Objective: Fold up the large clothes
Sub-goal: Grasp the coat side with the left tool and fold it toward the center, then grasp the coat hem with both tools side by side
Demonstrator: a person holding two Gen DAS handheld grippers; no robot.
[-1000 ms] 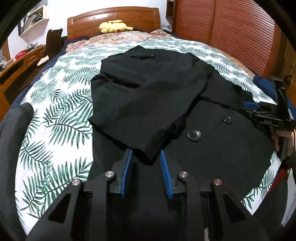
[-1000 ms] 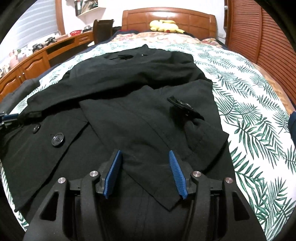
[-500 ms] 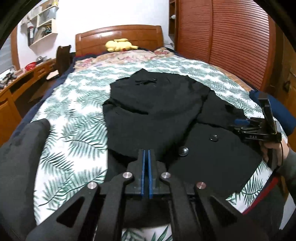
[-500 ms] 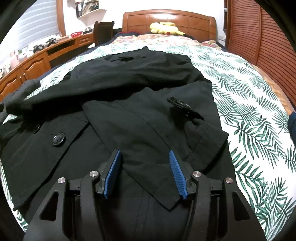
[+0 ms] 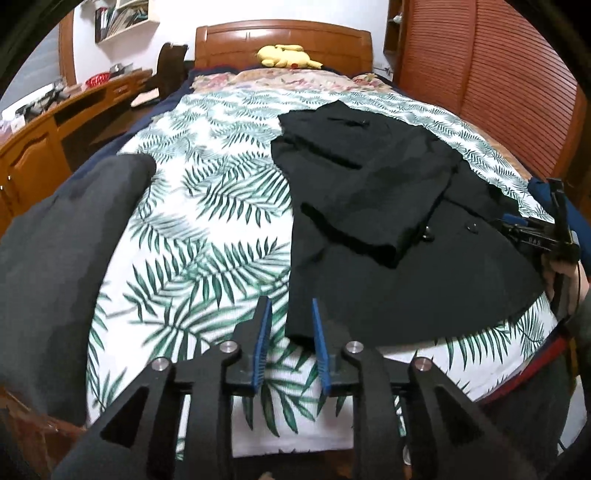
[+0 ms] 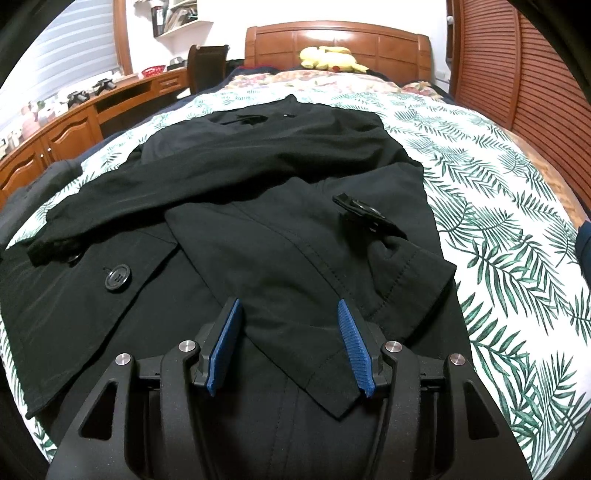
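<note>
We see an evenly lit room; the light is soft and seems to come from above. The white wall (image 5: 177,33) at 12 o'clock is bright, almost washed out. The black coat (image 6: 258,229) loses its detail in dark folds. Both views curve strongly at the edges, with black corners. The leaf-print bedspread (image 5: 207,221) looks slightly blurred in the left view.

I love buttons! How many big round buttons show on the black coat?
2. The first button lies on the front flap of the black coat; the second button peeks from under the sleeve cuff beside it. Folds may hide more.
</note>
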